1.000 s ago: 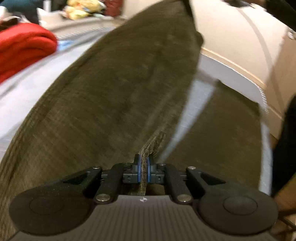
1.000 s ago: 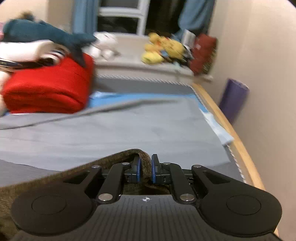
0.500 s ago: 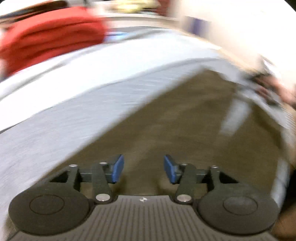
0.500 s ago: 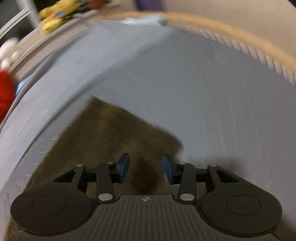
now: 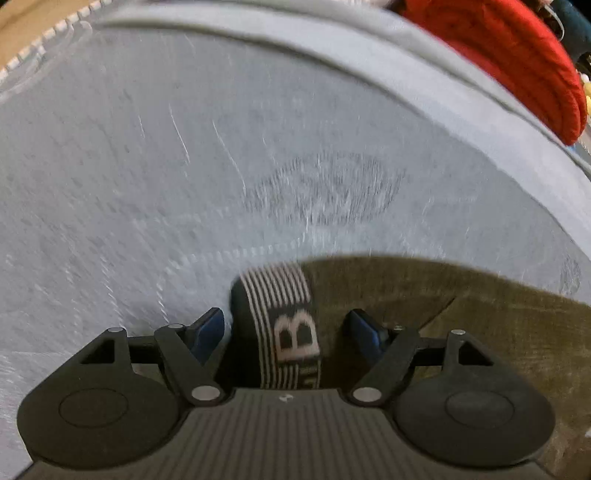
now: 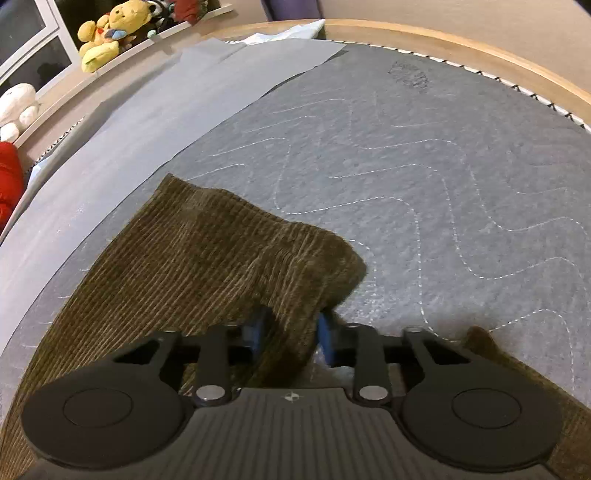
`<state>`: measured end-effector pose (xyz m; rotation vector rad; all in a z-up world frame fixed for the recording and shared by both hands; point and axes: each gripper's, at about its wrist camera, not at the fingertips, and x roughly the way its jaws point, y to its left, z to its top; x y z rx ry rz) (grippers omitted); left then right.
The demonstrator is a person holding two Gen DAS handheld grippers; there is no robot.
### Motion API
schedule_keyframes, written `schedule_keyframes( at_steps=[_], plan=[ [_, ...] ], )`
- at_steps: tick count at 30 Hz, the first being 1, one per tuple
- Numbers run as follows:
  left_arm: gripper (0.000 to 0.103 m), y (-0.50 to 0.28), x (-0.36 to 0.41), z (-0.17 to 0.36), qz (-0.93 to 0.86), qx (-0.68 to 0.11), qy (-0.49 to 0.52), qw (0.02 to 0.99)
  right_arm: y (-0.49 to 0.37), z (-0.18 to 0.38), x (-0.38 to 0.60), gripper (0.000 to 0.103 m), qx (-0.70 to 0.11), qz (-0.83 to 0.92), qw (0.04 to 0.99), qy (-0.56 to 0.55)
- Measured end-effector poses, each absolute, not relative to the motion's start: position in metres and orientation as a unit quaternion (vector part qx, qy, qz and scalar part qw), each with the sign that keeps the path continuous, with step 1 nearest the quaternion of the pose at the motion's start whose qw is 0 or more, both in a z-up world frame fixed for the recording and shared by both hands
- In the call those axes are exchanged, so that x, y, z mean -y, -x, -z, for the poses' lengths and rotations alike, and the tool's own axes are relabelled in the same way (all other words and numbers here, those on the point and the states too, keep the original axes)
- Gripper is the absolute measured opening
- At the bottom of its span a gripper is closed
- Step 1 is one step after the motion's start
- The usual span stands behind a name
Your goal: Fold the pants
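Pants [image 6: 192, 266] are lying flat on the grey quilted mattress [image 6: 424, 155], olive-brown corduroy with the ribs showing up pretty clearly in the right wrist view. One leg end is spreading out ahead of the right gripper [image 6: 290, 334], its far corner sitting close to where a smoother grey sheet [image 6: 155, 122] is overlapping the quilted cover.

That right gripper is pointing steeply down with its jaws narrow, and they've just been closing in. A raised fold of the corduroy is sitting between the blue pads [image 6: 255, 332], which seem to be pinching it from both sides. A bit of the pants is also poking out by the gripper's right side.

Over in the left wrist view things are blurry. The left gripper [image 5: 286, 330] is hanging over the waist end with its jaws spread wide, having just been opening. The striped elastic waistband [image 5: 291, 325], dark with pale lines and a big letter B on it, is standing between the blue pads [image 5: 208, 326] without either of them touching it, so nothing is actually being gripped there. The rest of the pants is running off to the right of that band.

Further back, a folded red blanket [image 5: 517, 62] is sitting on the bed, and some plush toys [image 6: 107, 33] are lining a ledge past the wooden bed frame [image 6: 461, 40].
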<state>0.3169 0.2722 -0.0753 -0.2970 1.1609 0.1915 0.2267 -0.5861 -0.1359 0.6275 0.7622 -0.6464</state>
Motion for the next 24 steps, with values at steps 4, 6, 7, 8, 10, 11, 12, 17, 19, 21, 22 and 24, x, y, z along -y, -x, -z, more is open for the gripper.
schedule_keyframes(
  at_steps=[4, 6, 7, 8, 10, 11, 12, 17, 19, 21, 22, 24],
  plan=[
    [0.071, -0.324, -0.254, 0.075, -0.073, -0.521, 0.085, 0.846, -0.224, 0.138, 0.592, 0.013, -0.353, 0.303, 0.831, -0.303],
    [0.05, -0.331, -0.251, 0.074, -0.06, -0.506, 0.074, 0.857, -0.221, 0.136, 0.592, 0.009, -0.353, 0.3, 0.834, -0.3],
    [0.048, -0.333, -0.247, 0.069, -0.056, -0.491, 0.062, 0.867, -0.22, 0.134, 0.592, 0.007, -0.352, 0.296, 0.836, -0.299],
    [0.047, -0.337, -0.242, 0.059, -0.057, -0.469, 0.051, 0.88, -0.216, 0.131, 0.592, 0.007, -0.349, 0.294, 0.838, -0.298],
    [0.046, -0.338, -0.238, 0.042, -0.074, -0.415, 0.054, 0.905, -0.206, 0.116, 0.591, 0.006, -0.321, 0.3, 0.85, -0.291],
    [0.046, -0.339, -0.237, 0.033, -0.077, -0.394, 0.069, 0.913, -0.2, 0.104, 0.591, 0.006, -0.287, 0.31, 0.86, -0.284],
    [0.046, -0.341, -0.234, 0.029, -0.073, -0.38, 0.073, 0.919, -0.195, 0.092, 0.59, 0.005, -0.255, 0.319, 0.871, -0.275],
    [0.058, -0.354, -0.215, 0.04, -0.087, -0.413, 0.061, 0.904, -0.191, 0.114, 0.606, 0.007, -0.312, 0.353, 0.831, -0.296],
    [0.061, -0.357, -0.22, 0.04, -0.087, -0.429, 0.073, 0.896, -0.185, 0.138, 0.62, 0.012, -0.354, 0.334, 0.804, -0.341],
    [0.063, -0.355, -0.224, 0.033, -0.089, -0.43, 0.069, 0.896, -0.182, 0.127, 0.625, 0.025, -0.351, 0.334, 0.811, -0.329],
    [0.064, -0.349, -0.229, 0.033, -0.092, -0.432, 0.069, 0.894, -0.178, 0.117, 0.627, 0.027, -0.335, 0.334, 0.818, -0.328],
    [0.069, -0.345, -0.239, 0.029, -0.102, -0.434, 0.084, 0.891, -0.167, 0.105, 0.63, 0.031, -0.322, 0.325, 0.826, -0.329]
  ],
)
